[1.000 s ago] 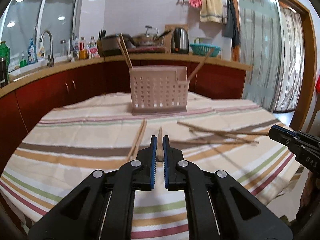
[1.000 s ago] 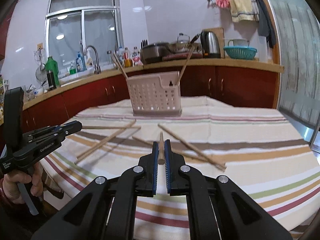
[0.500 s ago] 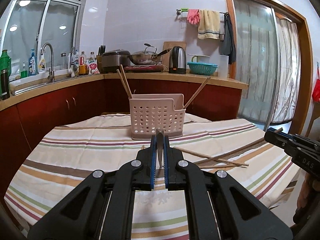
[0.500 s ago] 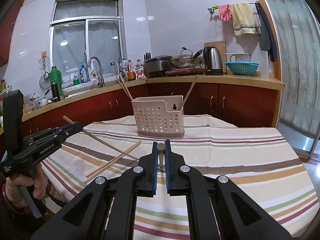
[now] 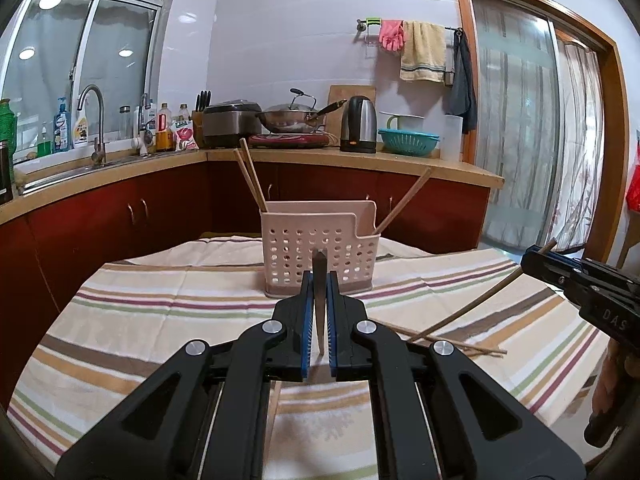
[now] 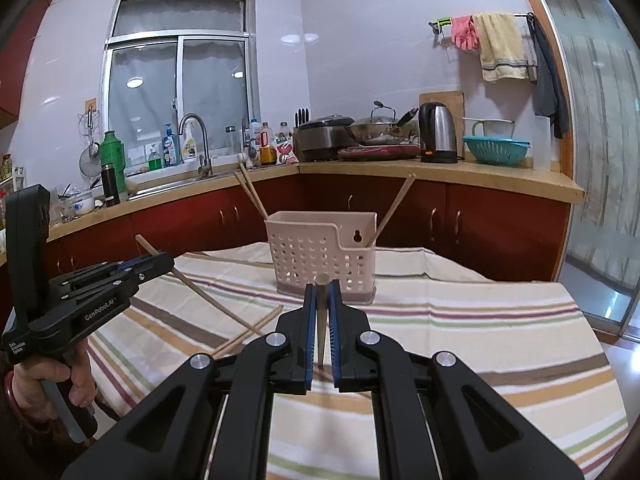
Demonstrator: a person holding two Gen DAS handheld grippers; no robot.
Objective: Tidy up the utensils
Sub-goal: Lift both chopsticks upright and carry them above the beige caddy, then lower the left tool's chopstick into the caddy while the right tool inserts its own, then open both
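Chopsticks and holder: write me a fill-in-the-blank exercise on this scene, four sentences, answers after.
1. Each hand-held gripper, left and right, is shut on one ____.
2. The pink holder already contains ____ chopsticks.
3. The holder stands on a ____ tablecloth.
4. On the counter, the teal colander sits to the right of the ____.

Answers: chopstick; three; striped; kettle

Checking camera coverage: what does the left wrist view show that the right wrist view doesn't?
Left wrist only: the doorway with curtains at right, and the right claw seen from the side, a chopstick slanting down from it.
Right wrist only: the green bottle by the sink, and the left claw with the hand holding it.
Both: the pink basket, striped tablecloth, kettle.
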